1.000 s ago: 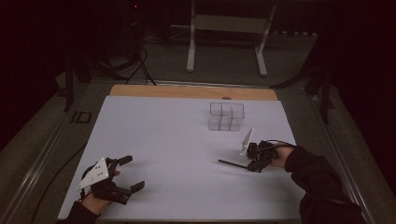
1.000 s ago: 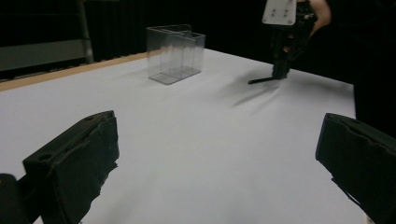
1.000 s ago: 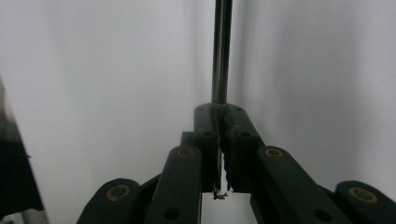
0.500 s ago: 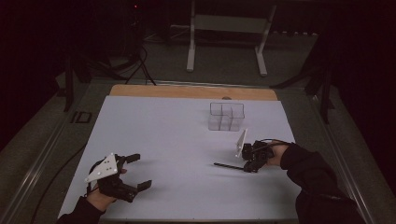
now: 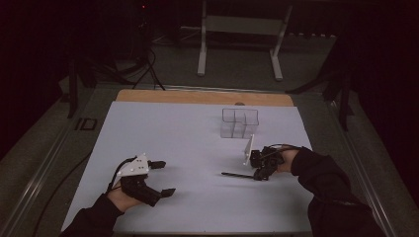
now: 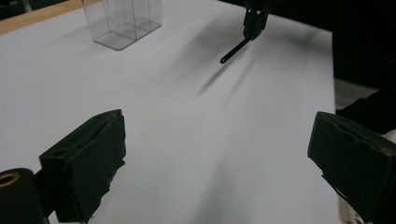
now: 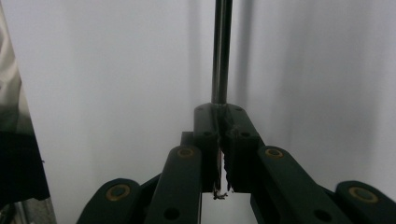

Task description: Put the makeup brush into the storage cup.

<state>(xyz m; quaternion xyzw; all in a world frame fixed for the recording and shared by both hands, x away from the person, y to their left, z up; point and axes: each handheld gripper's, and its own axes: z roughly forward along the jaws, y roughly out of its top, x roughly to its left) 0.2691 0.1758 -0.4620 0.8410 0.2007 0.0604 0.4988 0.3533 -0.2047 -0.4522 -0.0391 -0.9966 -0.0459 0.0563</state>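
One thin black rod pinched level in right tongs points leftward; left tongs gape empty.

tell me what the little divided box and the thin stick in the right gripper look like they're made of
Divided box: most likely clear hard plastic such as acrylic; you can see straight through its walls, which catch glossy highlights.

Thin stick: dark, smooth and slightly shiny, with a pale streak of reflection along its length. That suggests metal or glossy plastic; the look leaves it open. The right gripper is clamped on its end.
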